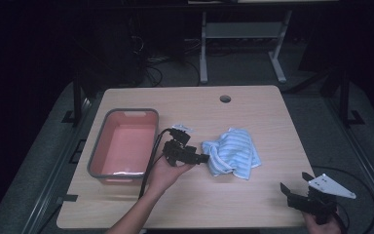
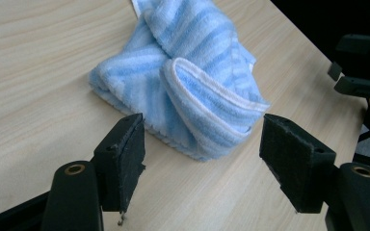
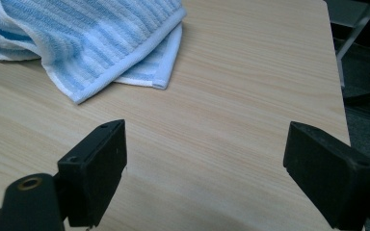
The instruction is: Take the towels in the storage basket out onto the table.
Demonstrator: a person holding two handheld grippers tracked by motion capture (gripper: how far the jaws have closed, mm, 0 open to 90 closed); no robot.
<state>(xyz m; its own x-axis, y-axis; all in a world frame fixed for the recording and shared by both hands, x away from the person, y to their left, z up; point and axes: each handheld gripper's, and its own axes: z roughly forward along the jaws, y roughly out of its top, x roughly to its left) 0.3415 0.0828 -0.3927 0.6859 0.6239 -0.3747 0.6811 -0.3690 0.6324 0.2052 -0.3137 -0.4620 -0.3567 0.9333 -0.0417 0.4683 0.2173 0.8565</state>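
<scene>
While the left gripper (image 1: pixel 202 158) reaches rightward at frame centre, jaws apart, its tips sit just beside the crumpled striped towel (image 1: pixel 233 151). The towel's length runs toward upper right. The right gripper (image 1: pixel 292 186) waits lower right, jaws wide.

One crumpled blue-and-white striped terry towel (image 1: pixel 233 151), one grey-rimmed pink rectangular plastic tub (image 1: pixel 122 144), and two black two-jaw claws (image 1: pixel 200 158) (image 1: pixel 292 191) on one light wooden desk (image 1: pixel 253 204).

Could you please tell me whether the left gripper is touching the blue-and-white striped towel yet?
Apart. In the left gripper view, the left gripper has both black jaws open, with bare wooden table visible between their pads and the crumpled blue-and-white striped towel.
</scene>
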